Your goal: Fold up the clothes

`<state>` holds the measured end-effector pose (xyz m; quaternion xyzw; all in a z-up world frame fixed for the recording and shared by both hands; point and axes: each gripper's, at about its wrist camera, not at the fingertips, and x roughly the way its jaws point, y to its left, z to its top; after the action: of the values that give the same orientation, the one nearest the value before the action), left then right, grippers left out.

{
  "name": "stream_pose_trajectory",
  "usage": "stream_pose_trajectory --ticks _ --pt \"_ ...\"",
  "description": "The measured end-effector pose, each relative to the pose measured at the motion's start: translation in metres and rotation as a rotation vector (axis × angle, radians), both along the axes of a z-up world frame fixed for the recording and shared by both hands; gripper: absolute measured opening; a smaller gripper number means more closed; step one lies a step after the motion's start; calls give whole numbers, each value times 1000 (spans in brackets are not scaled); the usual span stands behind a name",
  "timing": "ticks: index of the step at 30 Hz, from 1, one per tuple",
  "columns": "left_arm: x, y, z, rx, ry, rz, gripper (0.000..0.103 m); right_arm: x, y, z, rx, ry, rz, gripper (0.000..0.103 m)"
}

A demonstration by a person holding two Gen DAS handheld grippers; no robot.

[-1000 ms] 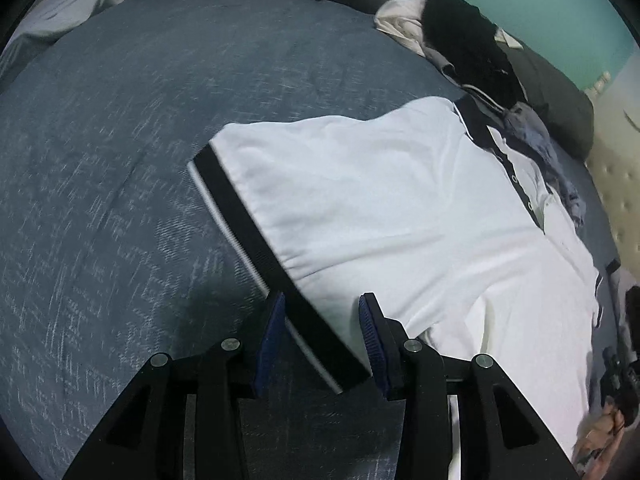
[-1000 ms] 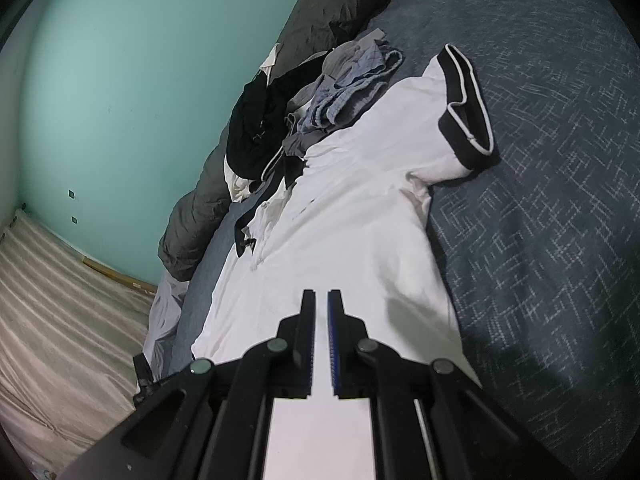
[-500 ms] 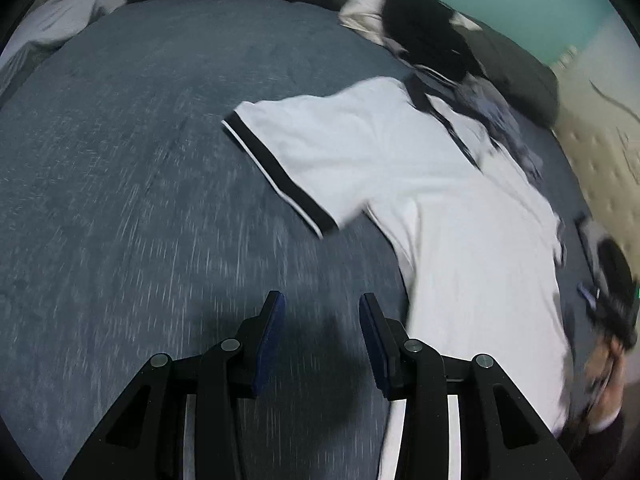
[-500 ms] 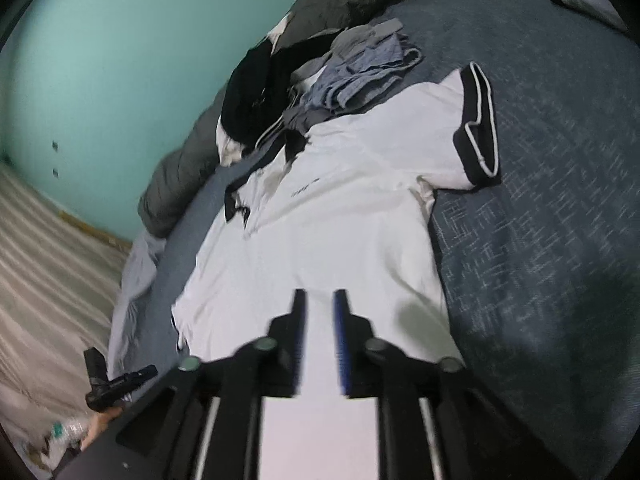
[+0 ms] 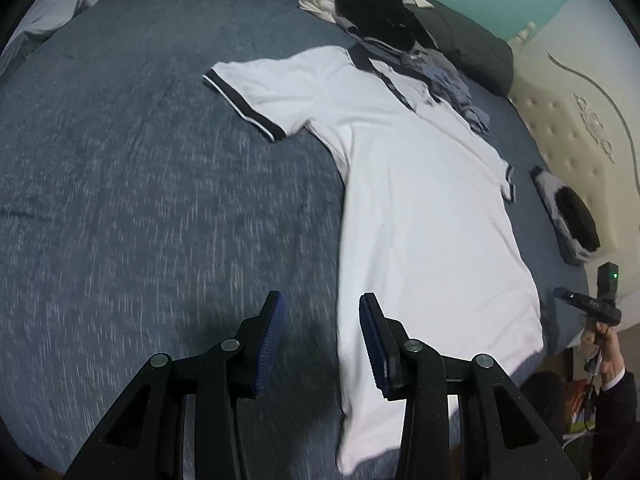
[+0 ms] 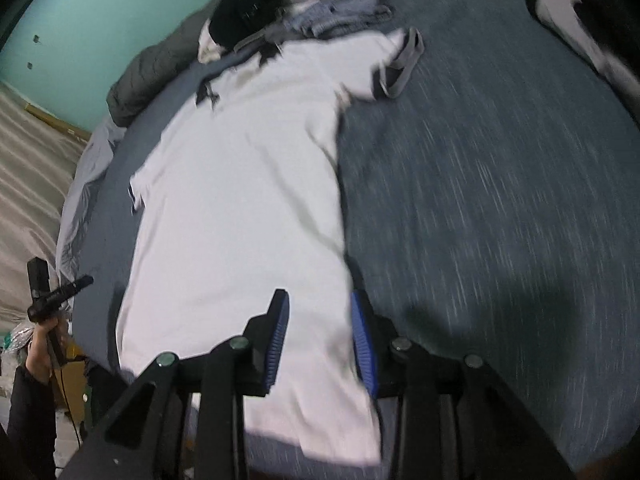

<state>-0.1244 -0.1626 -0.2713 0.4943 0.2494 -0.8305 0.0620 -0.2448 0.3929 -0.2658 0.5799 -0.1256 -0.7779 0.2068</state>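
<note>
**Both grippers parted, empty, at the polo shirt's hem**

Left gripper [image 5: 320, 340] held with blue-padded fingers [image 5: 272, 340] spread wide, nothing between them but dark blue bedspread [image 5: 120, 200]. Hovered over the spread, just left of the shirt's side edge; right finger above that edge, contact not discernible.

Right gripper [image 6: 320, 344] likewise parted, gripping nothing. White cloth filled the gap between its fingers; right finger sat over the shirt's side edge. Touching or just above, impossible to tell through the blur.

Ahead of both pairs of fingers: white polo shirt [image 5: 420, 200] spread front-up along the bed, hem nearest the fingers, dark collar [image 5: 362, 58] farthest. Short sleeve with dark banded cuff [image 5: 244, 106] stretched flat to the left of the left fingers' line. Other sleeve's cuff [image 6: 400, 64], seen from the right gripper, bunched and curled.

Beyond the collar: heap of unfolded clothes [image 5: 384, 24], a black piece on top, bluish-grey ones beside it, against a dark grey rolled duvet [image 5: 472, 44]. Teal wall [image 6: 100, 20] behind.

Far right of the left fingers: folded black-and-white garment [image 5: 568, 216] near a cream tufted headboard [image 5: 580, 120]. Past the bed edge, hand [image 5: 600, 344] in a dark sleeve on the other gripper's handle.
</note>
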Motion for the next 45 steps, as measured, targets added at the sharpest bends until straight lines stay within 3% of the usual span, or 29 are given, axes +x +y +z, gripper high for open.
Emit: stream_pose_trajectory --ticks 6,13,24,37,42,45 --pt "22 26 -4 12 -19 -55 42 39 10 -15 44 -58 24 32" --pt "44 53 -22 20 -75 -116 42 56 10 -19 74 -70 25 32" --pt "55 63 -58 56 -159 -135 42 63 6 -28 102 -102 39 32" --pt "50 74 -75 11 -189 -153 41 59 10 -42 96 -136 28 32" --pt "49 73 -77 24 -202 -161 21 58 11 -50 104 -138 38 31" --pt "48 75 -76 36 -202 -177 12 58 10 -51 109 -130 51 15"
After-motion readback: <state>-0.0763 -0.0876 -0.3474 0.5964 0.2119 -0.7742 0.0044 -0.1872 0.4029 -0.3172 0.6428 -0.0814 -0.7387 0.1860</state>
